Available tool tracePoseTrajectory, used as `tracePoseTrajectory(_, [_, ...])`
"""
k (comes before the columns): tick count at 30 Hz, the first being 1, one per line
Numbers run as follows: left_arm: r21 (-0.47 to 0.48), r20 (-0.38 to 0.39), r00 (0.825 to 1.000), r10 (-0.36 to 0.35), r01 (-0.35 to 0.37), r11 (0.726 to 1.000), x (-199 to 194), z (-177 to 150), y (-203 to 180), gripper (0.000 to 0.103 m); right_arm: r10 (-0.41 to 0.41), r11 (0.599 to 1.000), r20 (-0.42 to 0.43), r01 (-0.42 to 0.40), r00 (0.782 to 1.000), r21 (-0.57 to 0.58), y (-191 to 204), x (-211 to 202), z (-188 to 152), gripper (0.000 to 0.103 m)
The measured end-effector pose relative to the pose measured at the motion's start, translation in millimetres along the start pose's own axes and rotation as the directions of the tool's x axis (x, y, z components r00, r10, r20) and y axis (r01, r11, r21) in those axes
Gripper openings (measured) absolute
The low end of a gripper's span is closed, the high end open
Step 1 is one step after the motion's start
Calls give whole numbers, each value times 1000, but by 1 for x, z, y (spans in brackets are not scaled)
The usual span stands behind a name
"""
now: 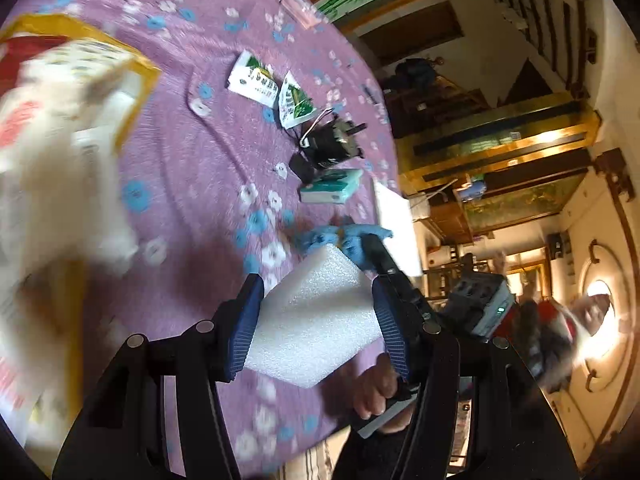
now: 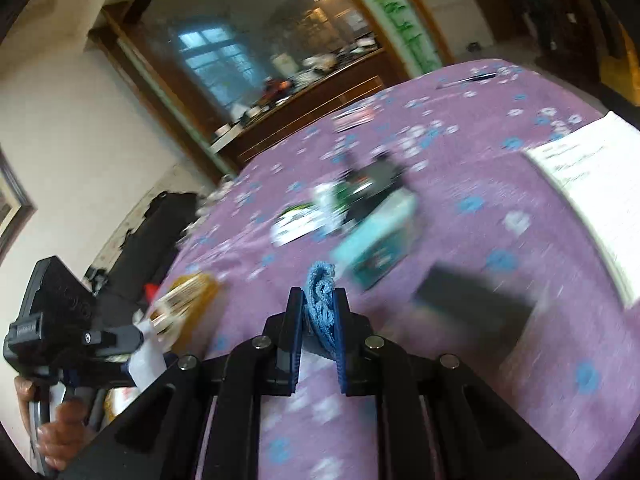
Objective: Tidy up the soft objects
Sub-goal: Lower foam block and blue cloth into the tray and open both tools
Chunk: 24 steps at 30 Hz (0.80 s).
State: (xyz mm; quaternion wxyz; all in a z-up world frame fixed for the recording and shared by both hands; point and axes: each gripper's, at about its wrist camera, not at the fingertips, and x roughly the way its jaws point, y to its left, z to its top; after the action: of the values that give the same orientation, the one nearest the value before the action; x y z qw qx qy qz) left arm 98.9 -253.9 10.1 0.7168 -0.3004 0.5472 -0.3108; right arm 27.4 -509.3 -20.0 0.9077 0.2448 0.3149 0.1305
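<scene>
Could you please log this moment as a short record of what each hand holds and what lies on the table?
left tongs: gripping a white foam block
right tongs: shut on a blue cloth
table cover: purple floral tablecloth
loose items: teal tissue pack, two green-white packets, notepad
sharpness: both views motion-blurred

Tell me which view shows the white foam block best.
Left wrist view. The white foam block fills the space between the left gripper jaws, sharp, with its texture and edges visible. The right wrist view shows only a white sliver by the left gripper, likely the block's end; the right gripper grips a blue cloth.
</scene>
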Motion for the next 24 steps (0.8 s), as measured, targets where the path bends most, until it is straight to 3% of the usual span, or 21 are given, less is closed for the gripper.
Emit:
tracePoseTrajectory(5, [12, 120, 990, 79, -81, 997, -81, -11, 13, 56, 122, 989, -4, -122, 993, -79, 73, -5, -5, 12])
tracePoseTrajectory(9, [-48, 249, 956, 158, -151, 987, -130, -8, 41, 56, 248, 958, -91, -258, 965, -125, 128, 22, -3, 12])
tracePoseTrajectory(15, [-90, 261, 925, 275, -261, 961, -129, 4, 80, 56, 300, 912, -262, -356, 917, -204, 191, 84, -16, 12])
tracePoseTrajectory(17, [-99, 280, 895, 348, -334, 937, -123, 9, 88, 56, 239, 917, -291, -314, 926, -245, 201, 103, -28, 12])
tracePoseTrajectory(18, [-101, 279, 889, 362, -348, 932, -119, 12, 92, 56, 228, 919, -303, -308, 925, -247, 202, 110, -30, 12])
tracePoseTrajectory(21, [-128, 278, 889, 364, -341, 931, -114, 18, 109, 56, 207, 932, -324, -287, 923, -221, 198, 128, -31, 14])
tracePoseTrajectory(24, [-152, 297, 899, 322, -288, 945, -113, 19, 119, 56, 219, 932, -316, -293, 923, -211, 193, 131, -30, 16])
